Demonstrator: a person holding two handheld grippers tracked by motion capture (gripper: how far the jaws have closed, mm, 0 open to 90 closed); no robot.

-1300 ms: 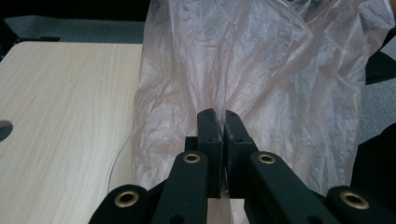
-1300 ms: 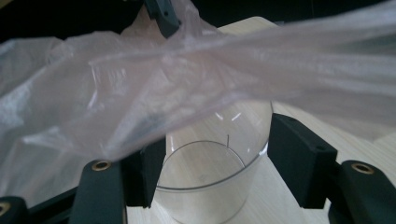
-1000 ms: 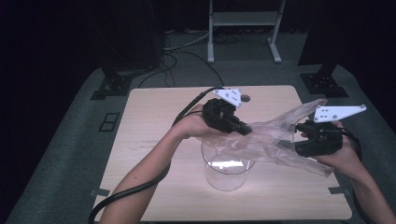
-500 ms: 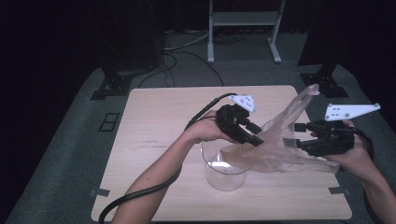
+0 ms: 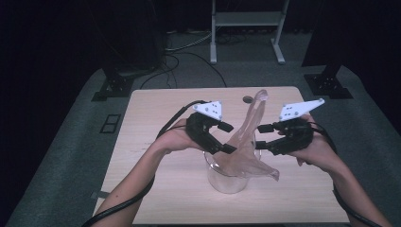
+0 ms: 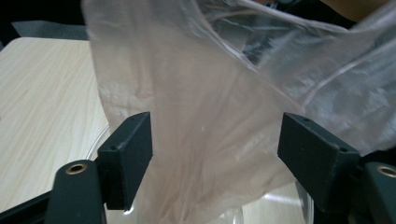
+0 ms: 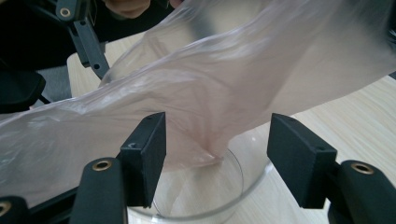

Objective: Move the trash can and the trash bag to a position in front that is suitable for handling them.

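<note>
A thin clear plastic bag hangs with its lower end inside a clear round container on the wooden table; its upper end stands up over the far side. My left gripper is at the bag's left. Its jaws have just been opening and stand apart, with the film between them but not pinched. My right gripper faces it from the right, open, with the bag draped just ahead of its pads above the container. The left gripper shows beyond the bag.
A small dark disc lies on the table behind the bag. A white metal stand and black tripod feet are on the grey floor past the far edge. Cables trail from both grippers.
The left gripper has let go of the bag and its jaws have spread. Both hands drew in toward the container, and the bag went from stretched out rightward to bunched upright over it.
</note>
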